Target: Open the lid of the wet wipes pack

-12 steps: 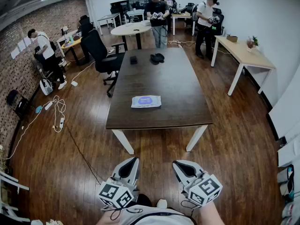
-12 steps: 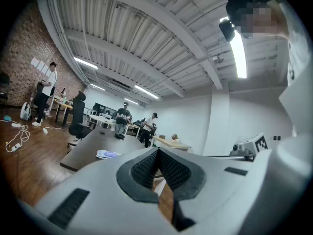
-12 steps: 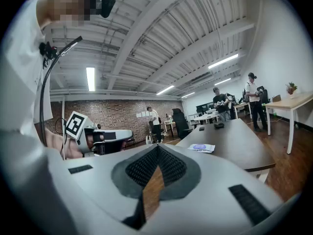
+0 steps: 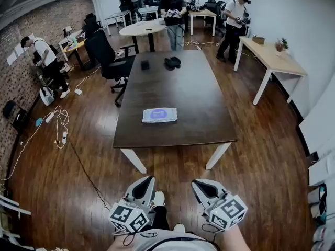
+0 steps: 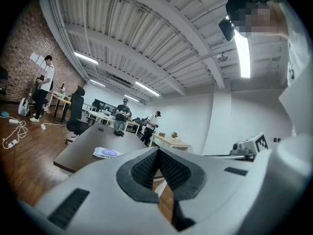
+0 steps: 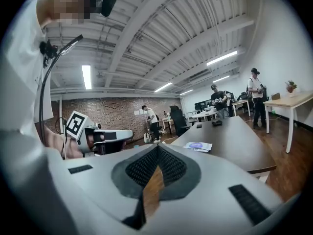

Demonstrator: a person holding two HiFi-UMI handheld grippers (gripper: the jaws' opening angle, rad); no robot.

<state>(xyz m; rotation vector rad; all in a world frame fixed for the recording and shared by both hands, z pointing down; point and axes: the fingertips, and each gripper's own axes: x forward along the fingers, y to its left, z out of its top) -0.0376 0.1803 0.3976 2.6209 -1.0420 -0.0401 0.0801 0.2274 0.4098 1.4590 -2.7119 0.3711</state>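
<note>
The wet wipes pack [image 4: 159, 115], flat and white with a purple-blue label, lies near the front of the dark brown table [image 4: 193, 103]. It shows small and far off in the left gripper view [image 5: 107, 152] and the right gripper view [image 6: 198, 146]. Both grippers hang low at the bottom of the head view, well short of the table. My left gripper [image 4: 146, 181] is shut and empty, its ribbed pads meeting at the tip [image 5: 157, 151]. My right gripper [image 4: 198, 184] is also shut with nothing between its pads [image 6: 157, 147].
Two black objects [image 4: 172, 62] [image 4: 145, 65] lie at the table's far end. A black office chair [image 4: 102, 51] stands at its left. Cables [image 4: 60, 124] trail over the wooden floor. A light desk [image 4: 272, 56] is at the right, and several people stand at the back.
The view has shifted a little towards the table, and a shoe now shows between the grippers. Both grippers stay shut and low in the picture.
</note>
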